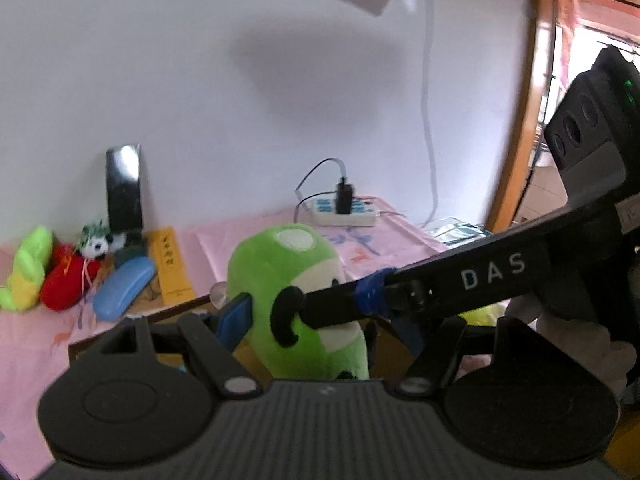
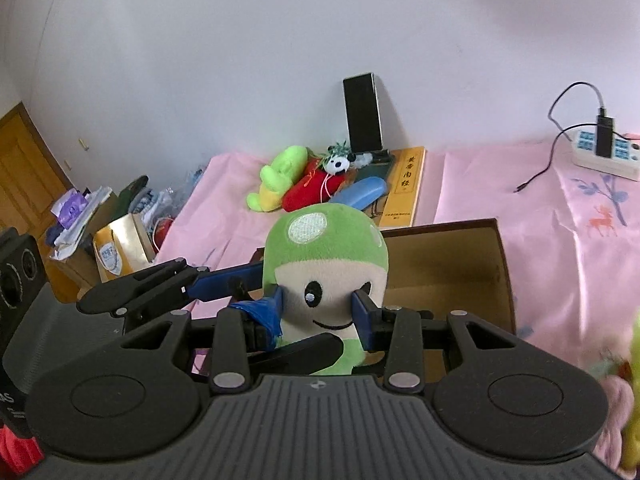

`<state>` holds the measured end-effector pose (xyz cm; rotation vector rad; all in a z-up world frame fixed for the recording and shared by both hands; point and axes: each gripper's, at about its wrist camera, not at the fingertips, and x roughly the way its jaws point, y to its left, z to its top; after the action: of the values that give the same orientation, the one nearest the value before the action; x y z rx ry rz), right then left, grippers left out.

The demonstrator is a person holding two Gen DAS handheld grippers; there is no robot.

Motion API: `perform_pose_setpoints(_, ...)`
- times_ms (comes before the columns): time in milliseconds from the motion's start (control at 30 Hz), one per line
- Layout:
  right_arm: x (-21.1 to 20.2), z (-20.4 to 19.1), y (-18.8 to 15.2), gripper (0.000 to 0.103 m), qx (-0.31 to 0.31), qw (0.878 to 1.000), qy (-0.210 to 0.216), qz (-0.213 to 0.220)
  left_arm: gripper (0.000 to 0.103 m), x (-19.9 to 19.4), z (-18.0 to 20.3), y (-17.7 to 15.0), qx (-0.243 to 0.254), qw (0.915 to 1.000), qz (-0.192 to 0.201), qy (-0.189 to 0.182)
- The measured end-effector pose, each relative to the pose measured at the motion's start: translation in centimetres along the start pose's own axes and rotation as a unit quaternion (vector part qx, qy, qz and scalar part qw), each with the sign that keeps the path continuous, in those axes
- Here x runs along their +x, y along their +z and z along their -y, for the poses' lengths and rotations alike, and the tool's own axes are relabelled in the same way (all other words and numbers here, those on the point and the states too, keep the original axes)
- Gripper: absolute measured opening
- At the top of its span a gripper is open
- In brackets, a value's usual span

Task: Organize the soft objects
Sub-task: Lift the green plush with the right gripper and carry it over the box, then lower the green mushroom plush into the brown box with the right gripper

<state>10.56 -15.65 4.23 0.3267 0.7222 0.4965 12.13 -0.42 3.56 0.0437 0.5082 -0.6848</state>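
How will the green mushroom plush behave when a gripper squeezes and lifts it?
The green mushroom plush probably gives under pressure: the right gripper pads sink into its cheeks. It looks stuffed and fuzzy, so likely light and not slippery. Its cap is wider than its body, so it may tip when set down.

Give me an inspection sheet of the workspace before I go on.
Surface: pink cloth with printed deer.
Job's things: green mushroom plush held above cardboard box; small plush pile by the wall.
Clutter: yellow book, blue case, phone leaning on the wall.
Grippers: right gripper shut on the plush face; left gripper straddles it.
Cables: power strip with charger lead.
Surroundings: white wall, wooden door, bags.
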Motion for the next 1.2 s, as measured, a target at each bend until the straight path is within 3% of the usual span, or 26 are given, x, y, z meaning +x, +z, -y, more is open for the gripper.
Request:
perform_pose_setpoints(267, 6.6, 2.3, 0.8, 0.022, 0.002, 0.997, -0.004, -0.079, 0.073, 5.1, -4.1, -1.5, -0.083, 0.9937, -0.074, 0.015)
perform_pose_setpoints(567, 11.6, 5.4, 0.0, 0.022, 0.054, 0.987, 0.008, -0.149, 0.073, 9.6, -6.0, -3.5, -0.125, 0.9804, -0.144, 0.049)
perform_pose_setpoints(867, 13.7, 6.4, -0.6, 0.022, 0.062, 0.987, -0.01, -0.148, 0.072, 12.4, -7.4, -4.5, -0.142, 0.972, -0.175, 0.067)
perform_pose_setpoints(933, 13.8, 6.2, -0.9, 0.021, 0.055, 0.988, -0.02, -0.141, 0.067, 12.5, -7.2, -4.6, -0.135, 0.9732, -0.175, 0.064)
perform_pose_setpoints(1033, 13.5, 6.8, -0.9, 0.021, 0.072, 0.989, -0.019, -0.129, 0.068, 12.8, -6.5, -4.7, -0.113, 0.9738, -0.177, 0.087)
perform_pose_setpoints(1200, 13.7, 7.4, -1.1, 0.021, 0.09, 0.987, -0.029, -0.126, 0.068, 13.1, -6.7, -5.1, -0.121, 0.9695, -0.186, 0.105)
